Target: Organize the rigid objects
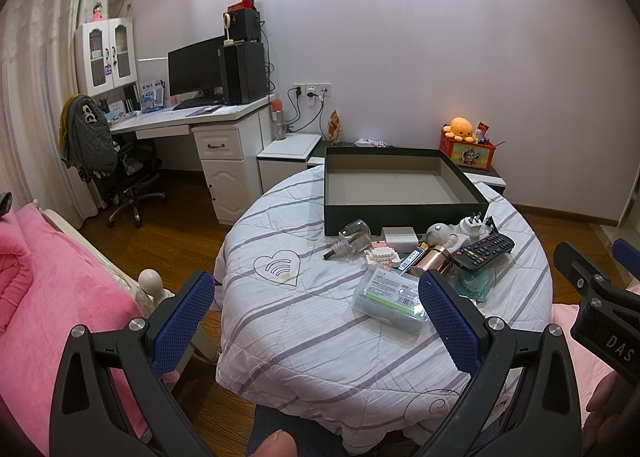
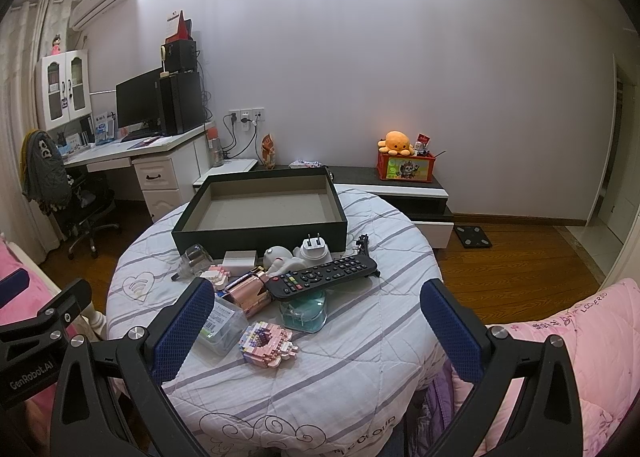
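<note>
Nearest to us, at the 6 o'clock edge of both views, our left gripper (image 1: 316,321) and right gripper (image 2: 316,329) hover above the near edge of a round table (image 2: 360,377) covered with a striped quilt. Both have their blue-padded jaws spread wide and hold nothing.

From the right wrist view, the clutter sits at the table's centre. A pink brick model (image 2: 267,344) lies closest to us. Just beside it at 10 o'clock is a clear plastic case (image 2: 220,325). At 12 o'clock, a black remote control (image 2: 326,277) rests on top of a teal glass jar (image 2: 303,315), overhanging it on both sides. A rose-gold cylinder (image 2: 250,295) lies touching the remote's left end. Behind these are a white plug adapter (image 2: 315,249), a white rounded figure (image 2: 280,259), a white box (image 2: 239,261) and a glass bottle (image 2: 195,260) on its side. An open dark box (image 2: 260,235), empty, waits at 12 o'clock at the table's far edge.

Nothing has been put away yet, we judge. Risks ahead: the remote looks precariously perched, so nudging the jar or cylinder could tip it off. The brick model may break apart if squeezed hard. The bottle and cylinder could roll when bumped, and the soft quilt may let items shift.
</note>
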Available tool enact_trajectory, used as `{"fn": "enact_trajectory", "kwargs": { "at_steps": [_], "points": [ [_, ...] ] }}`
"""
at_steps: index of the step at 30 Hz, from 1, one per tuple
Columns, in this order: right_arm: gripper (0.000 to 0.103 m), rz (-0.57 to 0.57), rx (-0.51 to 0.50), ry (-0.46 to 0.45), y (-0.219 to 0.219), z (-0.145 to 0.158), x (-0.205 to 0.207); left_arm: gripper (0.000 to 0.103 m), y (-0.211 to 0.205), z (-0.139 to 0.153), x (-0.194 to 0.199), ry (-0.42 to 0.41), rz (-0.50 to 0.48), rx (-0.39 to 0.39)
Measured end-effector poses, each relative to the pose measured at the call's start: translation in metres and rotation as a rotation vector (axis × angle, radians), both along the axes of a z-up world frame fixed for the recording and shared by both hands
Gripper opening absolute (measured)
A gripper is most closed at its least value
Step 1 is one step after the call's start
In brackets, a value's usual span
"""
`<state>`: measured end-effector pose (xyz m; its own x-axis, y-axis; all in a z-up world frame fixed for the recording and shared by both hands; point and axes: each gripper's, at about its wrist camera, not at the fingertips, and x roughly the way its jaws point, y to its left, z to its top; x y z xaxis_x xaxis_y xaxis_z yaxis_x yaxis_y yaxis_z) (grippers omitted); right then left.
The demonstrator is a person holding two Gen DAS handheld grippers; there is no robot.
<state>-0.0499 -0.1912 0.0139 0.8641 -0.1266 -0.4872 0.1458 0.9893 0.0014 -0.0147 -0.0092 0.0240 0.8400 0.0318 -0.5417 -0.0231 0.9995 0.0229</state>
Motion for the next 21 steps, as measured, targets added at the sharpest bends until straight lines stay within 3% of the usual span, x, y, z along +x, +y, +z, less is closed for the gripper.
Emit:
{"fn": "enact_trajectory", "kwargs": {
  "at_steps": [11, 21],
  "points": [
    [0.103, -0.01, -0.021, 0.017, -0.005, -0.006, 0.008, 0.103, -0.003, -0.014, 0.01, 0.028, -0.005, -0.003],
    [0.103, 0.034, 0.009, 0.179, -0.025, -0.067, 0.064, 0.103, -0.018, -0.07, 0.063, 0.179, -0.084, -0.035]
  ]
}}
